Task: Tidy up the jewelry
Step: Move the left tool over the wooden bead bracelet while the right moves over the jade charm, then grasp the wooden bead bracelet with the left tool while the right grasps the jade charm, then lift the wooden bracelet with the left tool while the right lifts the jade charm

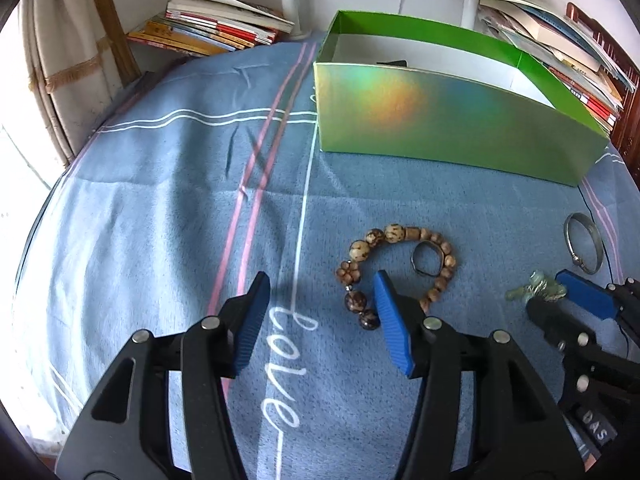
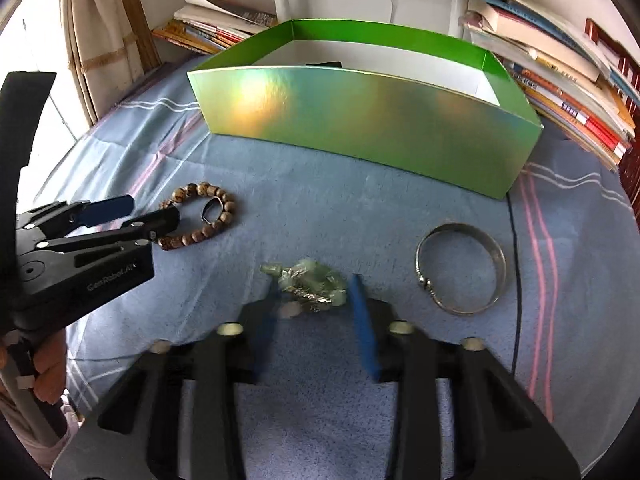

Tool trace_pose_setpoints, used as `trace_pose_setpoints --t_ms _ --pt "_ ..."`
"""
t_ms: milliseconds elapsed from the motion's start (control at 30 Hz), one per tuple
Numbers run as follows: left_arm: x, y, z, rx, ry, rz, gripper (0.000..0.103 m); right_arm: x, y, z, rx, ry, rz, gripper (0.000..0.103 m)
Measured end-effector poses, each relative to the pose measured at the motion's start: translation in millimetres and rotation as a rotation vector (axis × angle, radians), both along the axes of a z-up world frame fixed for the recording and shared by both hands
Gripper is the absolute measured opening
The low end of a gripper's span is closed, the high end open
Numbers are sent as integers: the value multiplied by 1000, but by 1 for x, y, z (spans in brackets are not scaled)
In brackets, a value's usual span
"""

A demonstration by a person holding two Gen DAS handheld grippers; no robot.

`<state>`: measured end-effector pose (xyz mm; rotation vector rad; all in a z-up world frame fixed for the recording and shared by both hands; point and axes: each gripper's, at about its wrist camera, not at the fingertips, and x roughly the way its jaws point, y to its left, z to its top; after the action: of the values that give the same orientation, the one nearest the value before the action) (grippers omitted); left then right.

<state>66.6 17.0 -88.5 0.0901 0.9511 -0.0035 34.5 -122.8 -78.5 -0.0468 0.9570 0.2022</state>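
A brown beaded bracelet (image 1: 394, 268) lies on the blue cloth with a dark ring (image 1: 427, 259) inside its loop; both also show in the right wrist view, the bracelet (image 2: 200, 220) and the ring (image 2: 211, 210). My left gripper (image 1: 322, 284) is open, its right finger over the bracelet's near side. A pale green jade piece (image 2: 310, 284) lies between the fingers of my right gripper (image 2: 314, 286), which is open around it. It also shows in the left wrist view (image 1: 538, 290). A silver bangle (image 2: 460, 268) lies to the right. The open green box (image 2: 372, 128) stands behind.
Stacks of books (image 1: 216, 26) sit at the back left and more books (image 2: 560, 76) at the back right. A curtain (image 1: 60, 60) hangs at the left. A dark item (image 1: 394, 63) lies inside the box. A thin black cable (image 2: 516, 248) runs past the bangle.
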Motion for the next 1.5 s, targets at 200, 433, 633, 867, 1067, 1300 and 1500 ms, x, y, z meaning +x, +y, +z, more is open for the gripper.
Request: trace_pose_setpoints --t_ms 200,433,633,867,1067,1300,1500 --pt "-7 -8 0 -20 -11 -26 11 0 -4 -1 0 -5 -7 23" --pt "-24 -13 21 -44 -72 -55 11 -7 -21 1 19 -1 -54 23" --pt "-53 -25 55 -105 -145 -155 11 -14 -34 2 33 5 -93 24" --pt "-61 -36 46 -98 -91 -201 11 -26 -53 6 38 -5 -150 21" --pt "-56 -40 13 -48 -9 -185 11 -34 -68 11 27 -20 -196 16" --pt "-57 -40 -1 -26 11 -185 12 -35 -72 9 35 -13 -209 16" --pt "-58 -40 -2 -23 2 -185 12 -32 -63 8 34 -8 -184 27"
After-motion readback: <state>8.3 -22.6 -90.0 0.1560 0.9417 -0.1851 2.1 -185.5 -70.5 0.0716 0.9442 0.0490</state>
